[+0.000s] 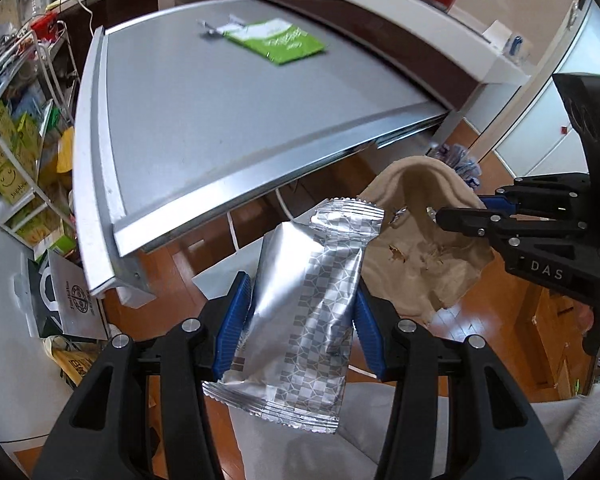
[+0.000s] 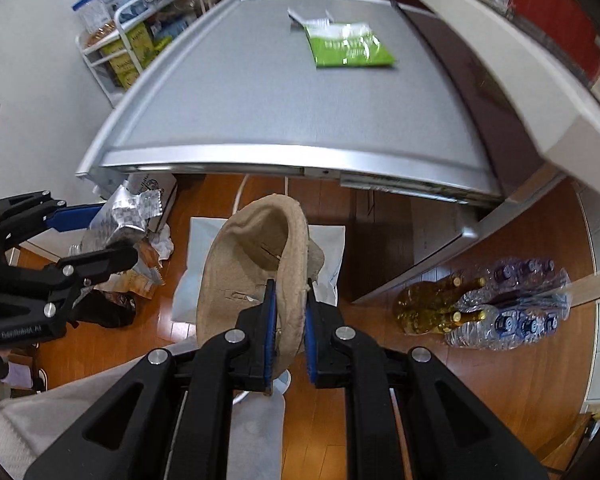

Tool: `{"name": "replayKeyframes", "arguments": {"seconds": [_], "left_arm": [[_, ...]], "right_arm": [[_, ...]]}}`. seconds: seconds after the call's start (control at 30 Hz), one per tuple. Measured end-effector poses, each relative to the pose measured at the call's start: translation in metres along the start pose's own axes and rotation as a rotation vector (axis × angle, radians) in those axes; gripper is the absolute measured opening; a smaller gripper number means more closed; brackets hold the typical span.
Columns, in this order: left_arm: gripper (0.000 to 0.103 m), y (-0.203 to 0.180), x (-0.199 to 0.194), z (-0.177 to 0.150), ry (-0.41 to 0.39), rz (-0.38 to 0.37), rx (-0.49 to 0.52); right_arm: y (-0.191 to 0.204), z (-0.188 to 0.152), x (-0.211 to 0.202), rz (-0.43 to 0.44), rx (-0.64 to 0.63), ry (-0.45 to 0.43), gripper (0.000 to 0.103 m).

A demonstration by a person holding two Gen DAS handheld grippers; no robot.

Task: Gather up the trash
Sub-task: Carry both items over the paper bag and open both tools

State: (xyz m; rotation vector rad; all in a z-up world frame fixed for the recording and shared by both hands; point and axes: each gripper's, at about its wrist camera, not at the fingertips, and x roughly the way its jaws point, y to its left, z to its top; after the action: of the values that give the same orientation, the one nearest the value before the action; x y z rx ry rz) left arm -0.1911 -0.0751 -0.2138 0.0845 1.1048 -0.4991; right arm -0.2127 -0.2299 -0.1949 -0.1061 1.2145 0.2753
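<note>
Your left gripper [image 1: 304,324] is clamped across the middle of a silver foil wrapper [image 1: 300,320], blue pads pressing its two long sides, which keeps the light, slippery packet from sliding out as it hangs past the table edge. Your right gripper [image 2: 290,332] has its jaws closed tight on the rim of a crumpled brown paper bag [image 2: 252,272]; pinching the edge rather than the body looks meant to leave the mouth gaping toward 12 o'clock, so it can take trash. In the left wrist view the bag sits at about 3 o'clock from the wrapper, just beside it, so the wrapper seems ready to go in. A green packet [image 1: 278,42] with a torn scrap touching its end lies flat on the grey table [image 1: 172,120], at 12 o'clock from both grippers and well apart from them; that is trash not yet collected. White paper or a bag lies on the wooden floor [image 2: 480,360] below the paper bag, perhaps another collecting spot.
</note>
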Motion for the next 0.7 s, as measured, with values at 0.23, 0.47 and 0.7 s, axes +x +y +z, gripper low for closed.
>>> {"name": "replayKeyframes", "arguments": {"seconds": [0.23, 0.47, 0.7], "left_arm": [[0.051, 0.008, 0.026, 0.000, 0.033, 0.027, -0.019], [0.051, 0.013, 0.037, 0.000, 0.045, 0.042, -0.023], [0.058, 0.011, 0.041, 0.005, 0.044, 0.046, -0.014]], "right_arm": [[-0.005, 0.011, 0.030, 0.009, 0.044, 0.044, 0.013], [-0.005, 0.013, 0.046, -0.005, 0.033, 0.069, 0.013], [-0.003, 0.014, 0.047, 0.001, 0.031, 0.073, 0.014]]}}
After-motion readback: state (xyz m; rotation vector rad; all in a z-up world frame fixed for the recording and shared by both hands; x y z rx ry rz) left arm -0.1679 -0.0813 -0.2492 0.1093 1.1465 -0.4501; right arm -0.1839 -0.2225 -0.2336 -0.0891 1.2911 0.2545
